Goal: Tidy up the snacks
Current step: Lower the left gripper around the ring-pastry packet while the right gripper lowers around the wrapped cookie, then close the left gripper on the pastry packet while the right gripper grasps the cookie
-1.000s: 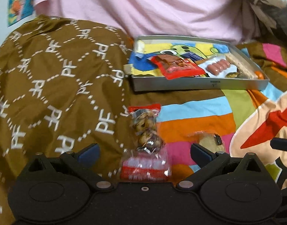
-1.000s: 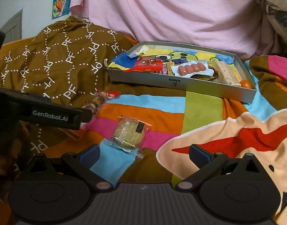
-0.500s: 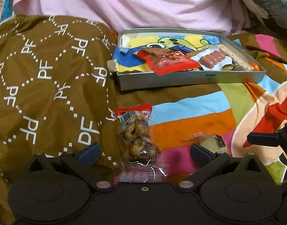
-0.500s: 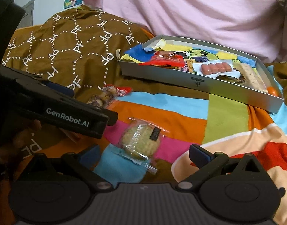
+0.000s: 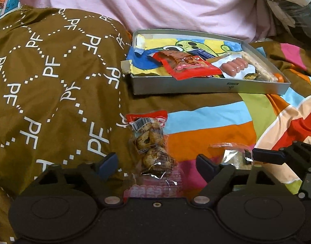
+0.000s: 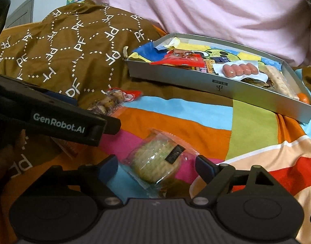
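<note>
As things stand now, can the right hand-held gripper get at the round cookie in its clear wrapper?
Probably yes. The cookie already lies between the closing jaws of the right hand-held gripper, on the striped blanket, and nothing covers it. The left hand-held gripper is close, but off to the side.

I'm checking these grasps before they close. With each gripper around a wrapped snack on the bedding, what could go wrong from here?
1. The left gripper is closing around the long clear snack pack; the slippery wrapper could slide out or the pieces crush.
2. The right gripper is closing on the round wrapped cookie; it may crack.
3. The soft blanket could get pinched, and the two grippers sit close together, so they might bump.
</note>
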`<state>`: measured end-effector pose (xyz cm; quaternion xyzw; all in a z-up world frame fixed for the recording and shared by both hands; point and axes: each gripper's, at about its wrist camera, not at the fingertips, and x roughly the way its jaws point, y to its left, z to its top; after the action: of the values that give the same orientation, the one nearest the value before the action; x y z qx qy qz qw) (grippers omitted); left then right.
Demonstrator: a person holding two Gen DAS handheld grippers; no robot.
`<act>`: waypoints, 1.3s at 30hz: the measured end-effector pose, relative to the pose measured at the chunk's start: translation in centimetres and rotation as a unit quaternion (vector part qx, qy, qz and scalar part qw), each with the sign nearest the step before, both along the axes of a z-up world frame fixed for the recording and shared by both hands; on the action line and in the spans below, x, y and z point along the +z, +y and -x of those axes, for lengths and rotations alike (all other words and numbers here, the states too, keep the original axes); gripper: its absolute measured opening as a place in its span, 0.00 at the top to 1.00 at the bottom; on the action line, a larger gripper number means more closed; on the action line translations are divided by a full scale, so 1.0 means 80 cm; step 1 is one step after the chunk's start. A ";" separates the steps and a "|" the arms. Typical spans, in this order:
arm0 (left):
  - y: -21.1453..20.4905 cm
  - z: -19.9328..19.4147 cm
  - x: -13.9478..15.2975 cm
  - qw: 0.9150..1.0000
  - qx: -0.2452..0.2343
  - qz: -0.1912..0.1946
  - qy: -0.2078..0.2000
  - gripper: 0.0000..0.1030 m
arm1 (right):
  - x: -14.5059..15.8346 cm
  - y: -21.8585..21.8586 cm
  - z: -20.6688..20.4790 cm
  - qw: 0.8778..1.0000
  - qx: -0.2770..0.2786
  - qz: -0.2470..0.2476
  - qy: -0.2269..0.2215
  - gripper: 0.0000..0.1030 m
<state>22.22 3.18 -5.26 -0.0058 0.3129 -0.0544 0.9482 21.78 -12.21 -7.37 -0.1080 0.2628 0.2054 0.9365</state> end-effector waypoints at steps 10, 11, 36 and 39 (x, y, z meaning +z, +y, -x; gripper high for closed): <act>0.000 -0.002 -0.006 1.000 -0.003 0.008 0.010 0.31 | -0.002 0.001 0.000 1.000 0.003 0.003 0.000 0.23; 0.000 -0.002 -0.007 1.000 -0.001 0.009 0.011 0.31 | -0.002 0.000 -0.001 1.000 -0.001 0.001 -0.001 0.23; 0.007 -0.017 -0.018 0.999 0.012 0.023 0.029 0.38 | -0.004 -0.011 -0.018 0.999 -0.026 -0.028 0.029 0.29; 0.007 -0.017 -0.018 0.999 0.013 0.023 0.029 0.42 | -0.004 -0.013 -0.020 0.999 -0.028 -0.036 0.030 0.35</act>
<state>23.55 3.75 -6.71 -0.0330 0.3387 -0.0493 0.9390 23.39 -13.22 -7.68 -0.0610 0.2865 0.1912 0.9368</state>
